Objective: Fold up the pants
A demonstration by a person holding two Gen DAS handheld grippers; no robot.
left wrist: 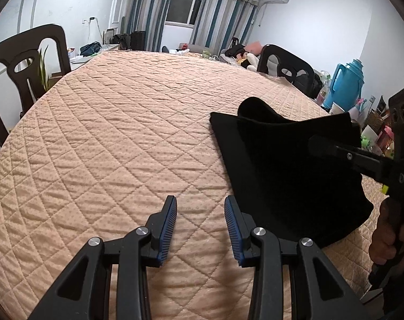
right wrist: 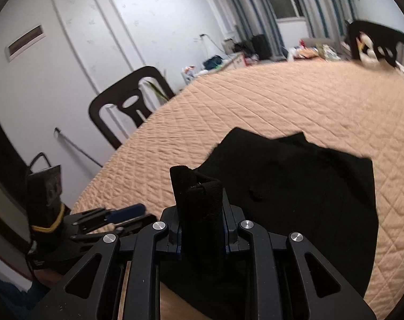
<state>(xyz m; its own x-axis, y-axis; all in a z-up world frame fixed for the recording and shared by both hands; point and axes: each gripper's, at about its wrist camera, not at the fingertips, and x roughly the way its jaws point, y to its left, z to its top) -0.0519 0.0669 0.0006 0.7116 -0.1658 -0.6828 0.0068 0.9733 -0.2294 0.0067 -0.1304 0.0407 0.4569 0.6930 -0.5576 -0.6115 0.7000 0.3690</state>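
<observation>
You've got the black, soft-fabric pants (right wrist: 295, 202) already folded down into a compact bundle on the bed, sitting just past your right jaws and spreading off to their right side. One thick folded edge of them sticks straight up between those jaws, pinched tight, so that corner is lifted while the bulk lies on the quilt. Seen from your left jaws, the pants (left wrist: 282, 165) lie ahead and off to the right, top layer raised, nothing of them between those jaws.

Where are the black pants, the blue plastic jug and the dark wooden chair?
black pants (left wrist: 287, 176), left wrist view, middle of the cloth
blue plastic jug (left wrist: 346, 82), left wrist view, its body
dark wooden chair (right wrist: 116, 101), right wrist view, its backrest
</observation>
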